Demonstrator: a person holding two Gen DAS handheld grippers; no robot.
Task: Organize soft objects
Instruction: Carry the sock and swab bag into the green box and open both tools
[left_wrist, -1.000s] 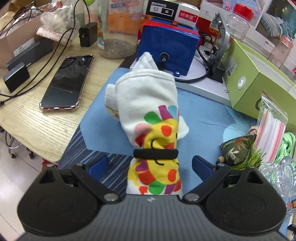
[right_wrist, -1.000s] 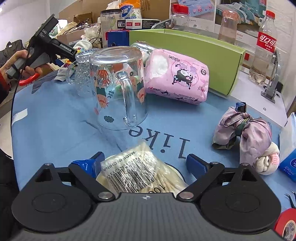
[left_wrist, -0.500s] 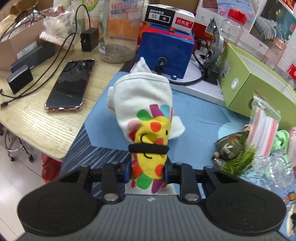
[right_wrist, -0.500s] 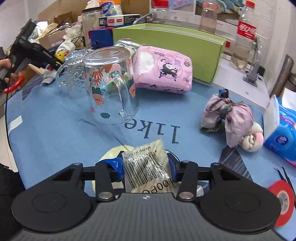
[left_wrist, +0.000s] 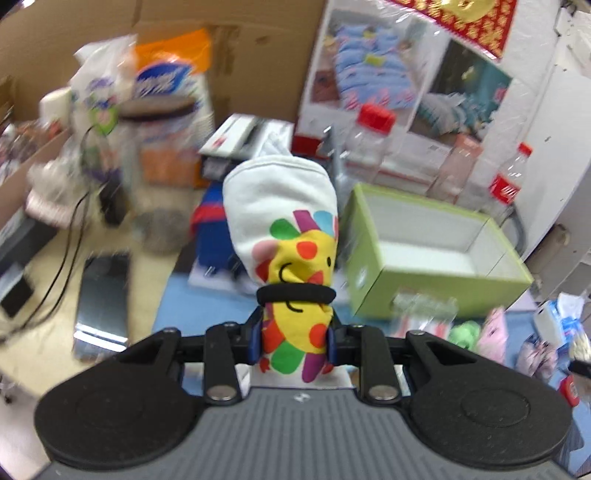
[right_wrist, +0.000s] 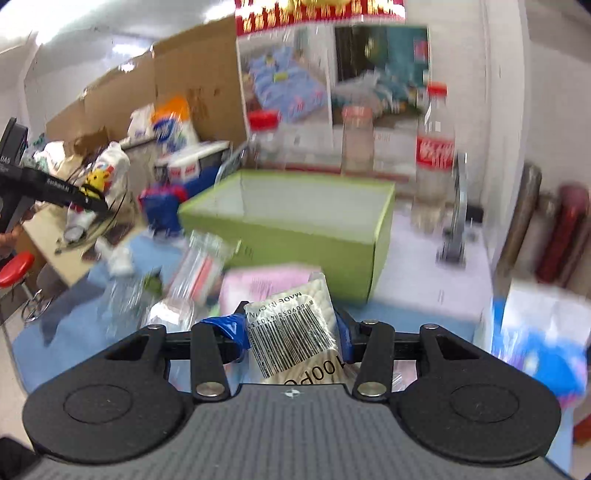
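1. Judging by the scene, the sorting is only starting: the green box (left_wrist: 436, 258) looks empty inside, as far as both views show, while a pink pack (right_wrist: 258, 286), a green bundle (left_wrist: 463, 328) and other soft things lie on the blue tabletop (left_wrist: 207, 306) beside it.
2. The left tool (left_wrist: 293, 338) is clamped on the rolled cloth (left_wrist: 286, 236), bound by a black band, and holds it upright in the air, just left of the box.
3. The right tool (right_wrist: 293, 334) grips a bag of cotton swabs (right_wrist: 295, 332), raised above the tabletop and facing the box's open top.
4. Both loads are not yet dropped in.
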